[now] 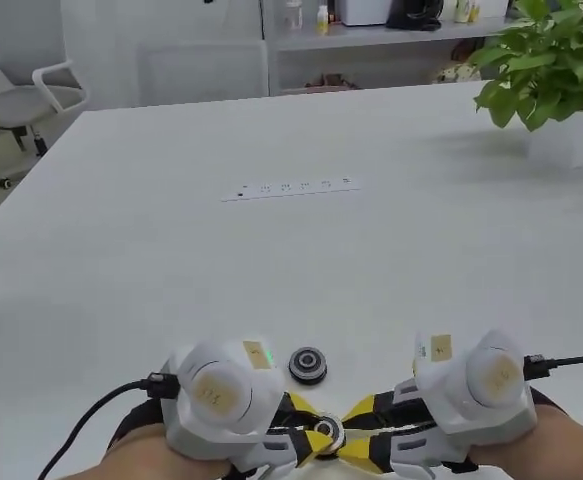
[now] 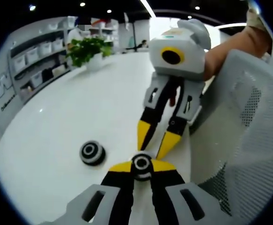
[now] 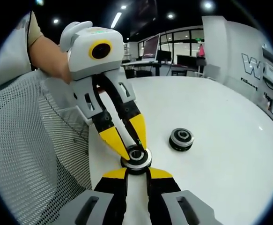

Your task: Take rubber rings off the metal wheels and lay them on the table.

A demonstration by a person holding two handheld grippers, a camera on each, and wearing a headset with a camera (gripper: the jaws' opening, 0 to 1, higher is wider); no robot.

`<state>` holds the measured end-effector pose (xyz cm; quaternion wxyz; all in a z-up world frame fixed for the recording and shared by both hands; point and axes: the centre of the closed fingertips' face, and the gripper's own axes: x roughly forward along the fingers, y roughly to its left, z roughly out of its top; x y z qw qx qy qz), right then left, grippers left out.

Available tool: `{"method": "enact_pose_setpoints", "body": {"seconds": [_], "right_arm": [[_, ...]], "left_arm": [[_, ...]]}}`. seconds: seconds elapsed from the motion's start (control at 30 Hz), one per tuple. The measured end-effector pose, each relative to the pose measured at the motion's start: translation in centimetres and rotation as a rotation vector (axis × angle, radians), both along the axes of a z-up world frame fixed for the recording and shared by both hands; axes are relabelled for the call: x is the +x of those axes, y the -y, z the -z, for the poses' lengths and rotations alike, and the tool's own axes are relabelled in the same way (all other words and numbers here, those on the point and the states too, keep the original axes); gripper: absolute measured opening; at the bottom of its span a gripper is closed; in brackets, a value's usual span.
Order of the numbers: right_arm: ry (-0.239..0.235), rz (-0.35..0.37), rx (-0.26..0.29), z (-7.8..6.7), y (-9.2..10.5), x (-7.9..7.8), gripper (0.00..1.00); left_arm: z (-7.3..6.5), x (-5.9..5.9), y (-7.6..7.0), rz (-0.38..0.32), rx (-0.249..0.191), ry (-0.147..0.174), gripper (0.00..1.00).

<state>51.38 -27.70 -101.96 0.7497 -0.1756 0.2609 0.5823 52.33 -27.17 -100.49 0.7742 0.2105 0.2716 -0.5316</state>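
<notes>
A metal wheel (image 1: pixel 323 435) with a black rubber ring is held just above the table's near edge, between both grippers. My left gripper (image 1: pixel 309 432) comes in from the left, and its yellow tips flank the wheel (image 2: pixel 142 166), shut on it. My right gripper (image 1: pixel 347 436) faces it from the right. Its tips close on the near rim of the wheel (image 3: pixel 137 158). A second wheel (image 1: pixel 308 365) with a rubber ring lies flat on the table just beyond them, also seen as the second wheel (image 2: pixel 92 153) and the second wheel (image 3: pixel 181 138).
The white table (image 1: pixel 271 270) stretches away, with a white power strip (image 1: pixel 289 188) at its middle. A potted plant (image 1: pixel 551 70) stands at the far right corner. A chair (image 1: pixel 31 100) is at the far left. A mesh chair back (image 2: pixel 248 140) is close behind the grippers.
</notes>
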Motion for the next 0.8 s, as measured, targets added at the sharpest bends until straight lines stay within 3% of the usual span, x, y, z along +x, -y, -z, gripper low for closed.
{"method": "enact_pose_setpoints", "body": {"seconds": [0.13,0.17,0.23,0.4,0.73,0.8], "right_arm": [[-0.007,0.009,-0.012,0.11,0.17,0.1,0.09],[-0.02,0.019,-0.024,0.34,0.39,0.16,0.0],[-0.047,0.046,-0.01,0.35,0.48,0.46,0.0],[-0.04,0.044,-0.015,0.36,0.38,0.38,0.0],[-0.074,0.099,0.004,0.36,0.58,0.7,0.0],[-0.103,0.125,0.029,0.14,0.66,0.71,0.0]], "left_arm": [[0.01,-0.02,0.0,-0.002,-0.001,0.0,0.13],[0.01,-0.01,0.0,-0.002,-0.001,0.0,0.13],[0.02,-0.07,0.02,-0.002,0.0,0.001,0.13],[0.03,-0.09,0.0,-0.003,0.002,0.004,0.13],[0.02,-0.09,0.0,-0.001,0.007,0.01,0.13],[0.02,-0.08,-0.02,-0.002,0.007,0.01,0.13]]}}
